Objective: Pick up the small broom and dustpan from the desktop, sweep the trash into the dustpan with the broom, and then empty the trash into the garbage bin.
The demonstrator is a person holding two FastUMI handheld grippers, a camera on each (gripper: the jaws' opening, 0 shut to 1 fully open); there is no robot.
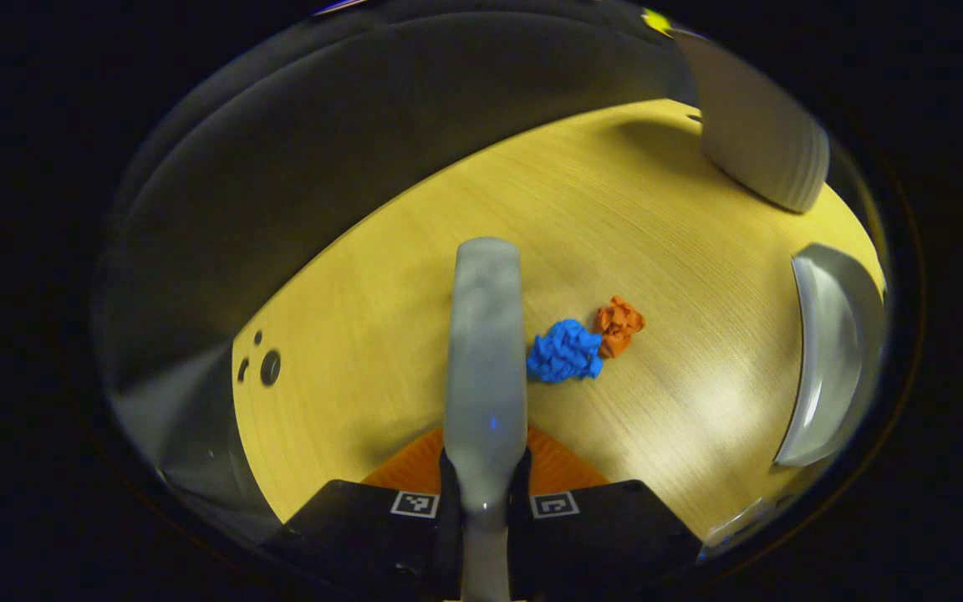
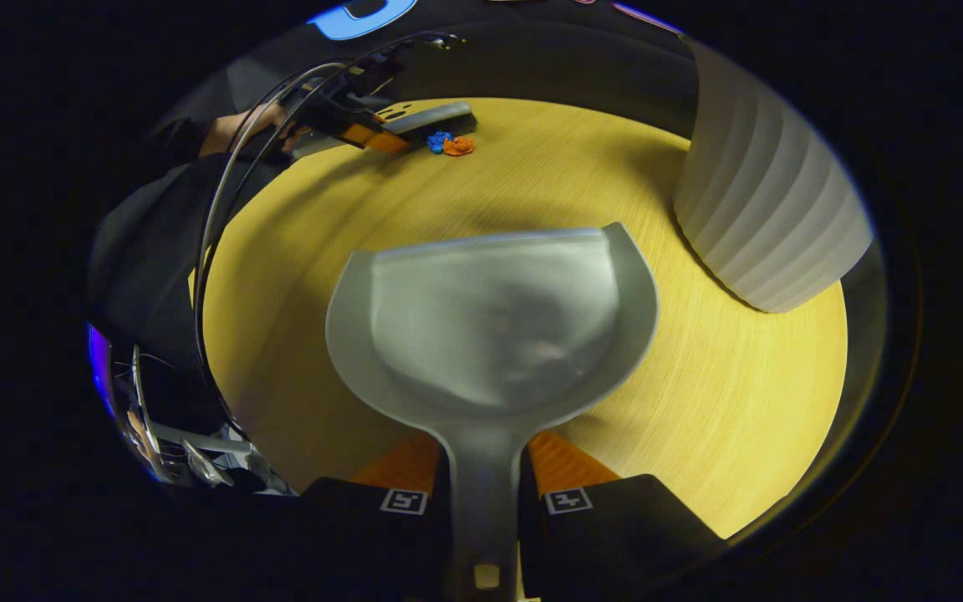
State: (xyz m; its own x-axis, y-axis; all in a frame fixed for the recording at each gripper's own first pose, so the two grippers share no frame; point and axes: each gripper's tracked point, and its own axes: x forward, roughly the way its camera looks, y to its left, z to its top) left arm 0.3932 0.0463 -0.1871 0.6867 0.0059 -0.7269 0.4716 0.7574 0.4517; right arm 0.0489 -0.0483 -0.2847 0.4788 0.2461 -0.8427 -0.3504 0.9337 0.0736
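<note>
- Left gripper view: the left claw (image 1: pixel 484 489) is clamped on the handle of the small grey plastic broom (image 1: pixel 486 368), one finger pressing each side, and the broom runs straight forward from it over the yellow wood-grain bench (image 1: pixel 415 276).
- Just beside the broom's far part, on its right in this view, lies a crumpled blue paper wad (image 1: pixel 565 351), with a crumpled orange paper wad (image 1: pixel 619 324) touching its far side; whether the broom touches the blue wad cannot be told.
- At the right edge of the same view is the lip of the grey plastic dustpan (image 1: pixel 824 359), well apart from the two wads.
- A white ribbed garbage bin (image 1: pixel 761 142) stands at the far right corner of the bench.
- Right gripper view: the right claw (image 2: pixel 483 493) is closed on the dustpan's (image 2: pixel 490 326) handle, both fingers against it, the pan held out ahead with its open edge pointing away.
- Farther off in this view, the left claw (image 2: pixel 364 134) is held by a person's hand (image 2: pixel 239 130) at the end of a dark sleeve (image 2: pixel 155 242), reaching in from the left with the broom (image 2: pixel 431 117) low over the bench (image 2: pixel 732 401) and the two wads (image 2: pixel 450 144) next to it.
- The bin (image 2: pixel 766 217) stands to the right of the dustpan, near it but apart.
</note>
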